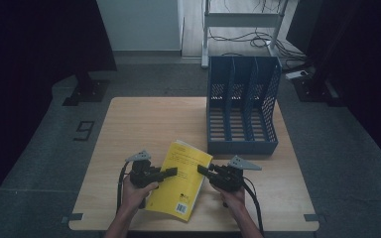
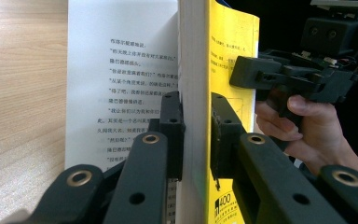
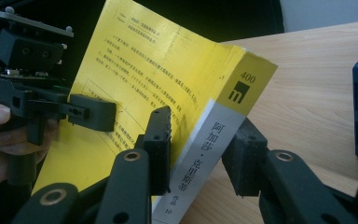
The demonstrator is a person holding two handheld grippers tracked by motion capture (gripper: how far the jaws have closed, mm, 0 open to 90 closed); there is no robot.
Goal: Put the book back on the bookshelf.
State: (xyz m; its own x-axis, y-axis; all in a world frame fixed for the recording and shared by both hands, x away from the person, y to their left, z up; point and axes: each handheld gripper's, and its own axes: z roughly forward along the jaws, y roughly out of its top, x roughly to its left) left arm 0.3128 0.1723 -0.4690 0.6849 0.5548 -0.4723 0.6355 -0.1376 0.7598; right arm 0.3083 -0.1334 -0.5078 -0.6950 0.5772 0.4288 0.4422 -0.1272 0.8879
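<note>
A yellow paperback book (image 1: pixel 182 178) lies at the lower middle of the high view, on the near half of the light wooden counter (image 1: pixel 144 119), tilted so its top points toward the upper right of the frame. Its cover is bright yellow with small dark print and a barcode panel near its lower corner.

In the right gripper view the spine (image 3: pixel 205 154) shows as a white-grey band with a column of dark characters, topped by a yellow block bearing "400" and a small black square logo. The cover bows slightly.

In the left gripper view the book (image 2: pixel 200 70) is seen edge on: a thick block of pale pages with the yellow cover on its right and a single printed page (image 2: pixel 121 74) splayed open on its left over the wood.

The left gripper (image 1: pixel 167 173) comes in from the left edge of the book; in its own view the fingers (image 2: pixel 172 126) are clamped on the page block, one each side.

The right gripper (image 1: pixel 204 170) reaches in from the book's right edge; its fingers (image 3: pixel 161 140) straddle the spine, one against the cover, the other behind the spine, closed on the book.

A dark blue slotted file rack (image 1: pixel 242 106) stands at the upper right of the counter, just beyond the book and apart from it.
</note>
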